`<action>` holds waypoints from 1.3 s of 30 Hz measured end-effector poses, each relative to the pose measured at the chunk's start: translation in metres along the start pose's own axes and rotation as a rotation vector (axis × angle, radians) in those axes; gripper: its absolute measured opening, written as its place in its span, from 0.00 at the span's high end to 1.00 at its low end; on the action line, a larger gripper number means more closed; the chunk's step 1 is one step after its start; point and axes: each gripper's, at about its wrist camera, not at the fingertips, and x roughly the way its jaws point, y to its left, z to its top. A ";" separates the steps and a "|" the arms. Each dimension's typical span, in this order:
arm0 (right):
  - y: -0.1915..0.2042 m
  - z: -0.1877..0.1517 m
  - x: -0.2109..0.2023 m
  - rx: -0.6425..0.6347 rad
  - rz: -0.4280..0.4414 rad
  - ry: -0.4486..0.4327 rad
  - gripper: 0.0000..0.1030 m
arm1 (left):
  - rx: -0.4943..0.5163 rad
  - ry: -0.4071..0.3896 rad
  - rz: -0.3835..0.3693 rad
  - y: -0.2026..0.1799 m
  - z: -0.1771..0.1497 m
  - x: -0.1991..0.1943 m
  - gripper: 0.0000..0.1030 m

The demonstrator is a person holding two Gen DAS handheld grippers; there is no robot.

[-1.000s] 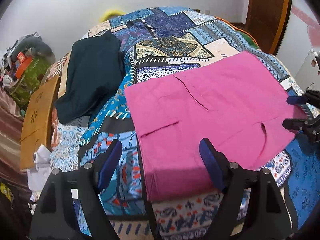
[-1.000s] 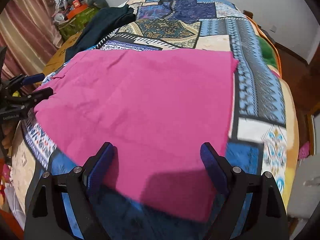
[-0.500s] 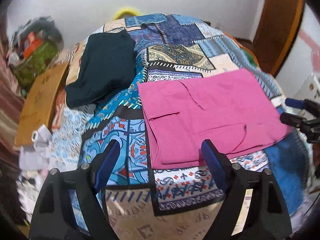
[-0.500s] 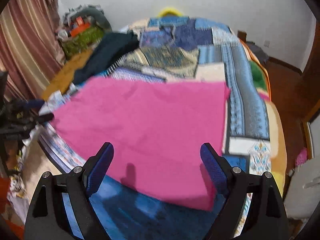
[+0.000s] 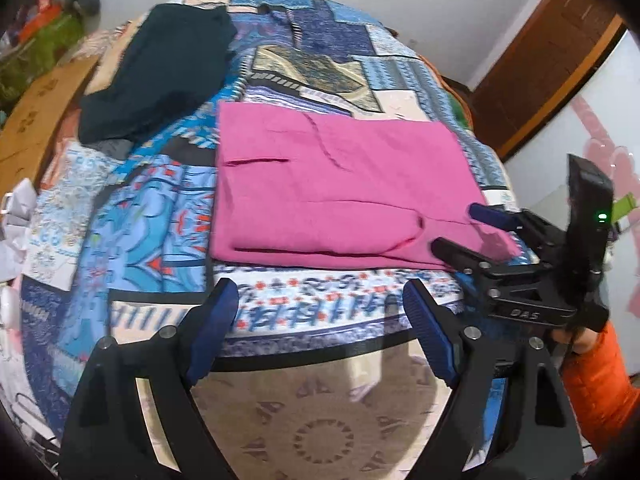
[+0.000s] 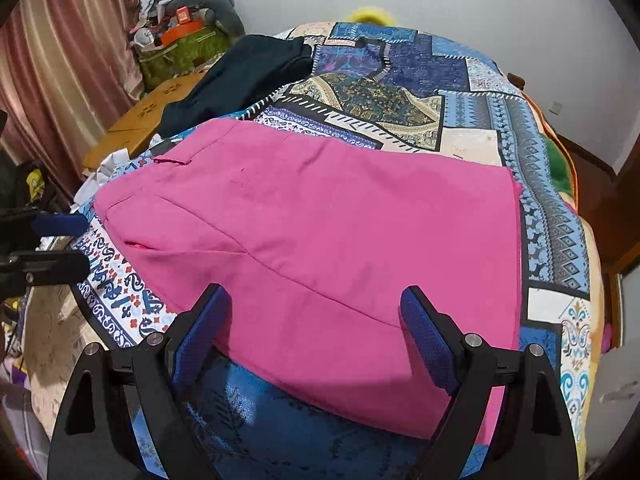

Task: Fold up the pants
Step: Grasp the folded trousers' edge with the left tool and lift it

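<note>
Pink pants (image 5: 332, 188) lie folded flat on the patchwork bed cover (image 5: 148, 220); they also fill the middle of the right wrist view (image 6: 340, 248). My left gripper (image 5: 320, 328) is open and empty, off the bed's near edge, short of the pants. My right gripper (image 6: 316, 328) is open and empty, its fingers over the near hem of the pants. In the left wrist view the right gripper (image 5: 472, 230) shows at the pants' right corner, jaws apart. The left gripper (image 6: 60, 240) shows at the left edge of the right wrist view.
A dark folded garment (image 5: 160, 68) lies at the bed's far left. A wooden board (image 6: 144, 120) and a cluttered green bag (image 6: 180, 48) stand beside the bed. A wooden door (image 5: 540, 56) is at the right. The floor (image 5: 320, 420) lies below the bed's near edge.
Both grippers have drawn back from the pants. The left one now hangs off the bed's near edge. The pants lie still.
</note>
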 end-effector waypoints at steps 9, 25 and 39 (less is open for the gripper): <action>-0.003 -0.005 0.003 0.046 0.046 0.021 0.16 | -0.104 0.033 -0.173 0.005 0.027 0.024 0.15; -0.013 -0.009 -0.003 0.121 0.134 0.040 0.16 | -0.036 -0.119 0.133 0.006 0.033 0.018 0.75; -0.023 -0.022 -0.006 0.126 0.042 0.029 0.16 | 0.262 -0.296 0.564 -0.009 0.010 -0.029 0.78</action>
